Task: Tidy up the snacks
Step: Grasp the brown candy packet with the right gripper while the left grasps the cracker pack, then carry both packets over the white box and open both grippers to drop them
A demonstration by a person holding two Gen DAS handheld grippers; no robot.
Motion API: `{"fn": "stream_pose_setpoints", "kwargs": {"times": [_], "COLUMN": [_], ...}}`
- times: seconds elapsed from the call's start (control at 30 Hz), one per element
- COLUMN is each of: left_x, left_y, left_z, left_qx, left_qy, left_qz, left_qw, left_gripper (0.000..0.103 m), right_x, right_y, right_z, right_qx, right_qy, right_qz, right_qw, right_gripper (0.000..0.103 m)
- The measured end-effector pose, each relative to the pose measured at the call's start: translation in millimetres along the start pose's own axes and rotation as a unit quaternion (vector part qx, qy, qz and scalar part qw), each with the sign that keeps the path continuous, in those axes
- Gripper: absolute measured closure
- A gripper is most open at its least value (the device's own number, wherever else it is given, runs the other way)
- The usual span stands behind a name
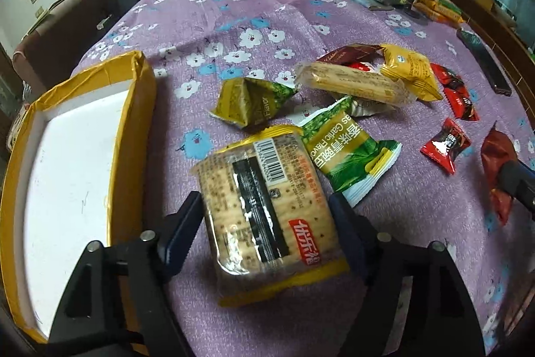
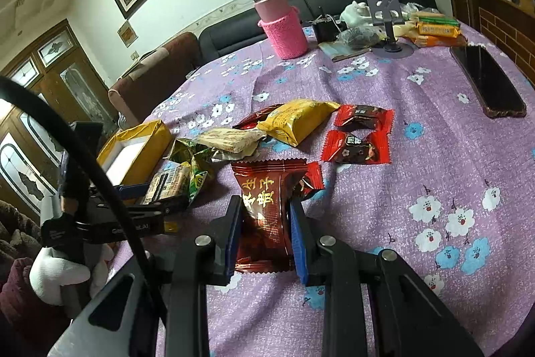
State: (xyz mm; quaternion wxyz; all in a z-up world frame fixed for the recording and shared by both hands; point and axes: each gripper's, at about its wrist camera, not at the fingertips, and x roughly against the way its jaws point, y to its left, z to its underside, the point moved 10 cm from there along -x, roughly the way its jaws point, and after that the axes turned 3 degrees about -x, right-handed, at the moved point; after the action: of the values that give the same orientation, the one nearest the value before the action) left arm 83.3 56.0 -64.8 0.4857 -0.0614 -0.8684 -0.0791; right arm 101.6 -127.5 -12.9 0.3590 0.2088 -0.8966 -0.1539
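Observation:
My left gripper (image 1: 267, 206) is shut on a yellow-edged cracker packet (image 1: 264, 209) and holds it just right of the yellow box (image 1: 127, 136) with a white inside. My right gripper (image 2: 265, 206) is shut on a dark red snack packet (image 2: 264, 209) low over the purple flowered cloth (image 2: 418, 156). Loose snacks lie in a pile: two green pea packets (image 1: 347, 153), a long biscuit packet (image 1: 354, 82), a yellow packet (image 1: 411, 69) and red candies (image 1: 446, 144). The yellow box (image 2: 140, 149) and left gripper (image 2: 160, 189) also show in the right wrist view.
A pink flask in a knitted sleeve (image 2: 284, 29) stands at the far side. A phone (image 2: 488, 82) lies at the right, with a phone stand (image 2: 384, 12), snack bars (image 2: 434, 29) and bags behind it. A dark sofa (image 2: 254, 25) borders the table.

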Motion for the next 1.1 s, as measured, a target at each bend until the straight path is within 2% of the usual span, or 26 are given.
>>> {"fn": "stream_pose_setpoints", "kwargs": {"times": [0.1, 0.27, 0.4, 0.5, 0.57, 0.7, 0.8, 0.87, 1.0, 1.07, 1.1], "left_x": [12, 60, 112, 149, 176, 235, 273, 290, 303, 295, 282], "left_y": [1, -2, 5, 25, 45, 95, 132, 155, 200, 214, 222], "left_z": [1, -2, -4, -7, -9, -12, -16, -22, -34, -33, -35], "left_qx": [0.021, 0.044, 0.065, 0.081, 0.088, 0.105, 0.107, 0.113, 0.121, 0.121, 0.122], "left_qy": [-0.016, -0.071, -0.115, -0.142, -0.163, -0.214, -0.248, -0.260, -0.268, -0.264, -0.257], "left_qz": [0.019, 0.061, 0.098, 0.111, 0.105, 0.079, 0.039, 0.018, -0.037, -0.058, -0.065], "left_qw": [0.9995, 0.9947, 0.9864, 0.9803, 0.9771, 0.9679, 0.9621, 0.9588, 0.9550, 0.9551, 0.9566], "left_gripper": [0.032, 0.032, 0.032, 0.032, 0.032, 0.032, 0.032, 0.032, 0.032, 0.032, 0.032], "right_x": [1, 3, 10, 33, 53, 115, 159, 178, 188, 172, 156], "right_y": [0, 3, 13, 37, 58, 115, 161, 190, 243, 268, 282], "right_z": [0, -2, -1, -4, -12, -50, -78, -97, -140, -154, -156], "right_qx": [0.005, 0.013, 0.021, 0.033, 0.042, 0.083, 0.112, 0.118, 0.132, 0.134, 0.134], "right_qy": [-0.006, -0.019, -0.029, -0.037, -0.046, -0.102, -0.148, -0.160, -0.172, -0.158, -0.137], "right_qz": [0.006, 0.010, 0.009, -0.004, -0.023, -0.056, -0.086, -0.110, -0.130, -0.134, -0.140], "right_qw": [1.000, 1.000, 0.999, 0.999, 0.998, 0.990, 0.979, 0.974, 0.968, 0.969, 0.971], "right_gripper": [0.077, 0.077, 0.077, 0.077, 0.077, 0.077, 0.077, 0.077, 0.077, 0.077, 0.077]}}
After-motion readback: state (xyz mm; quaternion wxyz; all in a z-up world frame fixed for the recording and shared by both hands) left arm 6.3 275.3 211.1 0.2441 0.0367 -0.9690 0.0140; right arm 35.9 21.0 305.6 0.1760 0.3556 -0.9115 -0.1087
